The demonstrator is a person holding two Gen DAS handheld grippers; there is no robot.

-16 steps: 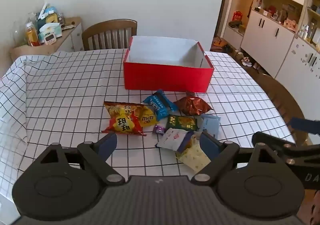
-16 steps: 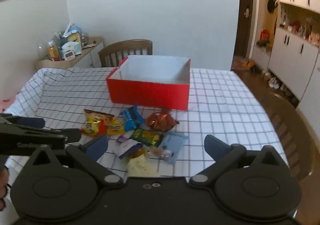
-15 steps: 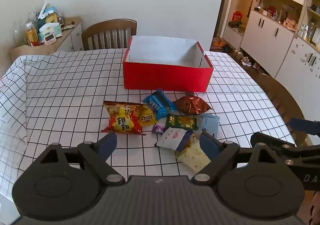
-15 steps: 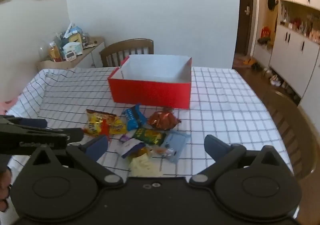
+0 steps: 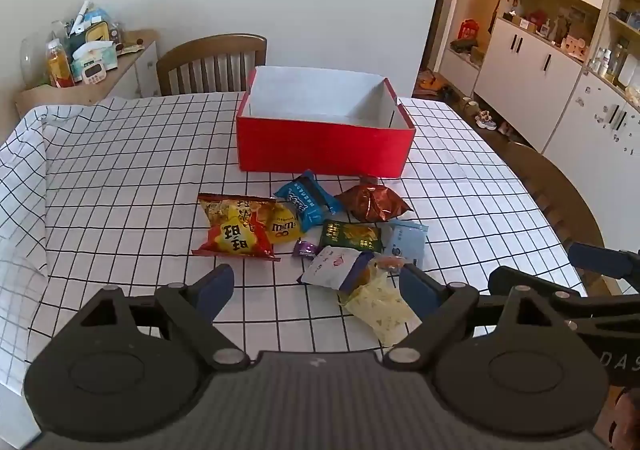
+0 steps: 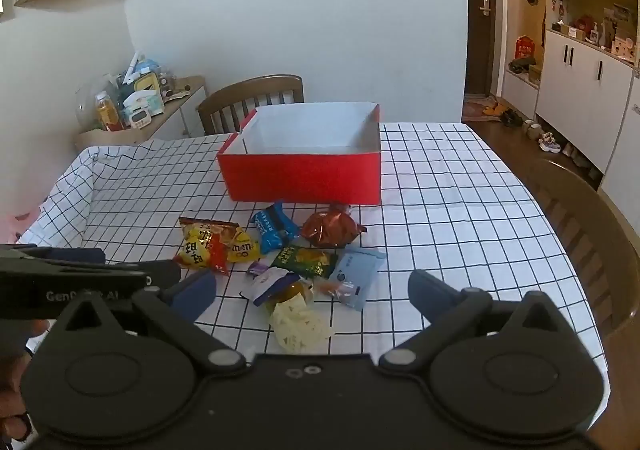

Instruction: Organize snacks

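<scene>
An open red box (image 5: 324,143) with a white inside stands on the checked tablecloth (image 5: 120,169); it also shows in the right wrist view (image 6: 304,177). In front of it lie several snack packets: a red-yellow chip bag (image 5: 236,230), a blue packet (image 5: 306,199), a brown foil bag (image 5: 374,203), a green packet (image 5: 350,236), a pale yellow packet (image 5: 380,306). My left gripper (image 5: 316,288) is open and empty just before the pile. My right gripper (image 6: 312,292) is open and empty, also before the pile (image 6: 280,254).
A wooden chair (image 5: 212,61) stands behind the table, another chair (image 6: 588,226) at its right side. A side cabinet (image 5: 92,77) with bottles and clutter is at the back left. White cupboards (image 5: 560,69) line the right wall.
Both grippers have crept slightly forward toward the snack pile. Nothing on the table has moved.
</scene>
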